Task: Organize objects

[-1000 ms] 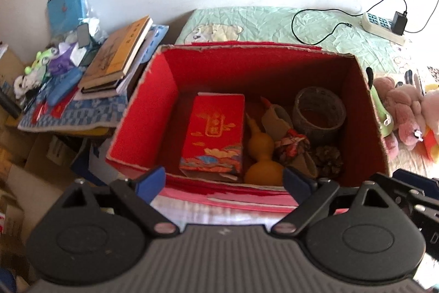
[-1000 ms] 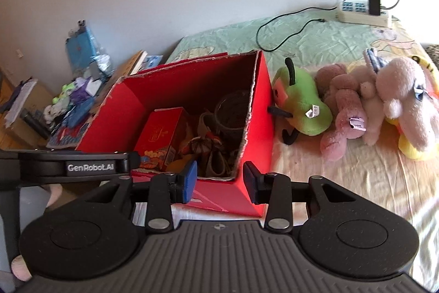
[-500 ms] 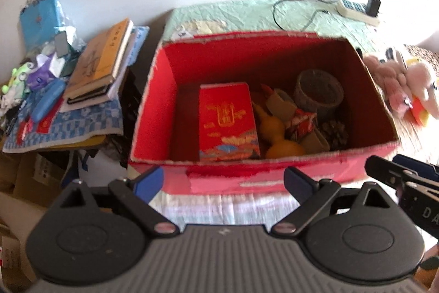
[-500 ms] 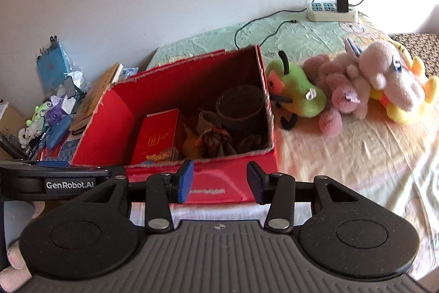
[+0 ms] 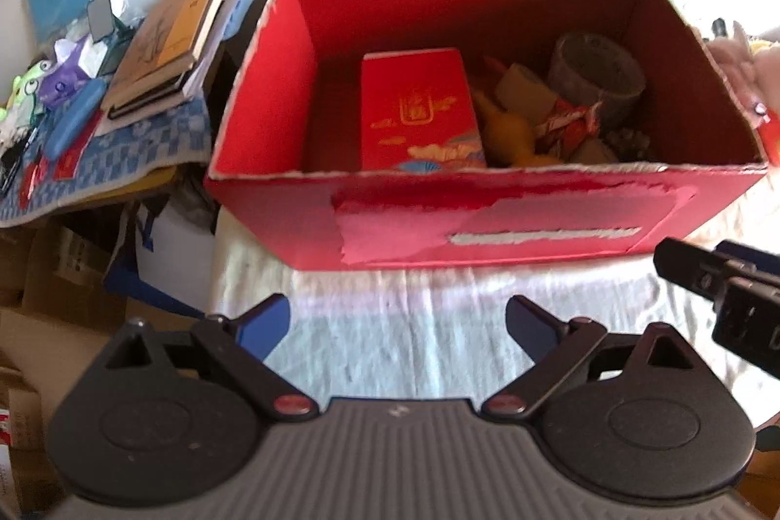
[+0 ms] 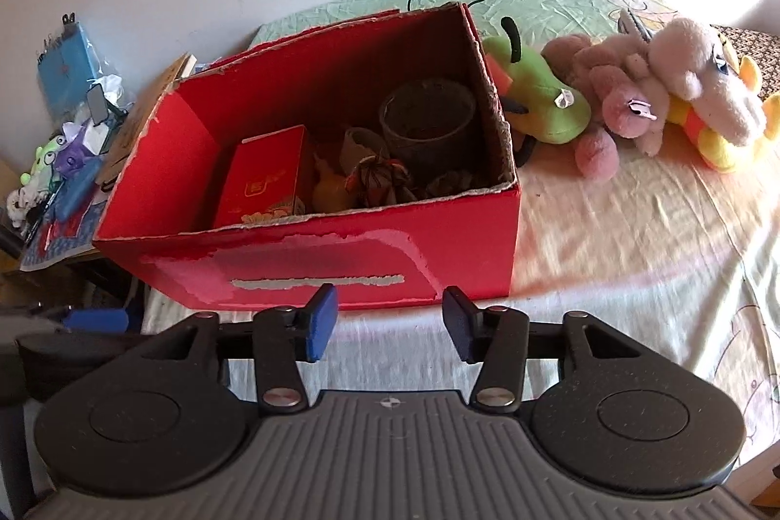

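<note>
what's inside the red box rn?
In the red box: a red packet box, a yellow gourd, a grey woven cup, a pinecone and a red-and-white wrapped bundle. Whatever lies beneath them is covered.

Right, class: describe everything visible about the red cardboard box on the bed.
The red cardboard box sits open-topped and upright on the bed sheet. Its rim is ragged, and its front face shows torn pale patches. Inside lie a red packet, a yellow gourd and a dark round container. A green plush toy rests at its right side.
</note>
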Demonstrator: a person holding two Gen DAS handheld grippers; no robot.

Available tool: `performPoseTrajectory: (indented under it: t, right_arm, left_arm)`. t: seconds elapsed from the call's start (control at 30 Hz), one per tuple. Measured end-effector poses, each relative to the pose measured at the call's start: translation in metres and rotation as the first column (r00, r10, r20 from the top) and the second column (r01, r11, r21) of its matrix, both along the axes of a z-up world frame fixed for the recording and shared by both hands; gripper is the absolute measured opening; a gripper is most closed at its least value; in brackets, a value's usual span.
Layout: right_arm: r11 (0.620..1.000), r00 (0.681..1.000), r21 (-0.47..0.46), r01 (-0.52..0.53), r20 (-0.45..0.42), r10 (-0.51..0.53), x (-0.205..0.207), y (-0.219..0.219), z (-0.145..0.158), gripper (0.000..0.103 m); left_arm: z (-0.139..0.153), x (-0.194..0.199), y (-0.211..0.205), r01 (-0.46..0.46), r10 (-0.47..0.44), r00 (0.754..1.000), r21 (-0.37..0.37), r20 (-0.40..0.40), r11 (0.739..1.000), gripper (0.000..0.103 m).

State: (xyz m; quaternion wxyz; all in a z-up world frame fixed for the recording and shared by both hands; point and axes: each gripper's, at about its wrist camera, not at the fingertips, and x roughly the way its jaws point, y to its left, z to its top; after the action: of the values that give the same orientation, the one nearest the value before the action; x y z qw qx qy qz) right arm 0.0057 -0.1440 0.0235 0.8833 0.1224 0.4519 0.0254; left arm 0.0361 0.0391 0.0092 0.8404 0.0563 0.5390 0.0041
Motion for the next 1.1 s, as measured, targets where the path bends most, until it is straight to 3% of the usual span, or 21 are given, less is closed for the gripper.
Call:
performPoseTrajectory:
  t: [0.53,1.1]
  right_arm:
    - [1.0,1.0,0.01,0.02,0.014,-0.02,-0.007,-0.01,0.006,0.058]
    - [1.0,0.996,-0.001,0.004,0.091,-0.003,-0.008,-0.006,0.037,0.061]
  left_arm:
    - [0.002,-0.004,-0.007,-0.009,0.009,1.0,0.043,0.004,0.999,0.097]
    - [0.046,-0.007,0.003,-0.004,0.003,0.998,0.019,0.06,1.0,0.097]
